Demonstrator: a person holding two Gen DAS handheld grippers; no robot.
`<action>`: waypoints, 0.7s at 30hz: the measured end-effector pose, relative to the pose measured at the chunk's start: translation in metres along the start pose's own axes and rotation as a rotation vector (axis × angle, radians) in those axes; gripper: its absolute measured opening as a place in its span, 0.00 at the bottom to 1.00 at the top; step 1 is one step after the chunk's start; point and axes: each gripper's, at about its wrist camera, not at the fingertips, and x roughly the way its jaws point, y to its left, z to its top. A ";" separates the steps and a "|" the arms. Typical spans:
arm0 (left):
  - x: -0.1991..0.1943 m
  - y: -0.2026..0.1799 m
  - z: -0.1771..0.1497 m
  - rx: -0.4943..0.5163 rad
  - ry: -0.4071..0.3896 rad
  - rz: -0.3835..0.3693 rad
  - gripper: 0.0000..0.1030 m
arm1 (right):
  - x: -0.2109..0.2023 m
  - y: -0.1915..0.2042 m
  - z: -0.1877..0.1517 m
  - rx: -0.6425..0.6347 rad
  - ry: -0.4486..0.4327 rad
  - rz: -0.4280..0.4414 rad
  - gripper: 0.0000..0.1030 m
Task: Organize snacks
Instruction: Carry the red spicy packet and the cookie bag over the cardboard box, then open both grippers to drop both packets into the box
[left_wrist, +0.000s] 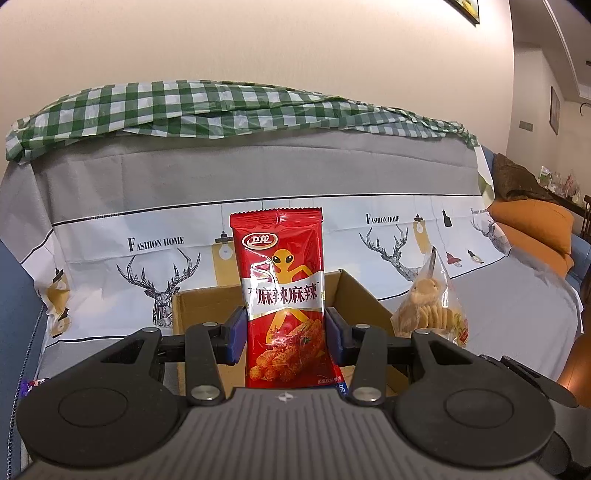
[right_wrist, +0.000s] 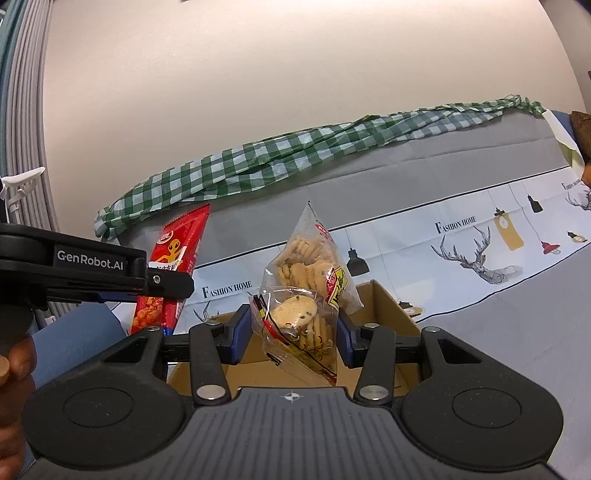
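My left gripper (left_wrist: 286, 332) is shut on a red spicy-stick snack packet (left_wrist: 282, 288), held upright above an open cardboard box (left_wrist: 354, 291). My right gripper (right_wrist: 293, 332) is shut on a clear bag of biscuits (right_wrist: 306, 295), also held over the cardboard box (right_wrist: 388, 306). The biscuit bag shows in the left wrist view (left_wrist: 432, 310) to the right of the box. The red packet (right_wrist: 173, 266) and the left gripper (right_wrist: 162, 284) show at the left of the right wrist view.
The box sits on a sofa covered with a grey and white deer-print sheet (left_wrist: 147, 258). A green checked cloth (left_wrist: 221, 107) lies along the sofa back. Orange cushions (left_wrist: 532, 229) lie at the right. A small purple wrapper (left_wrist: 31, 386) lies at the far left.
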 end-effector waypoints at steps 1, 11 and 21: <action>0.000 0.000 0.000 -0.001 0.000 -0.001 0.47 | 0.000 0.000 0.000 0.001 0.001 -0.002 0.47; 0.003 -0.002 0.000 -0.012 -0.003 -0.008 0.47 | 0.000 0.001 0.000 0.007 0.001 -0.006 0.47; -0.006 0.000 0.004 -0.030 -0.033 -0.064 0.67 | 0.004 0.008 -0.001 -0.031 0.025 -0.028 0.75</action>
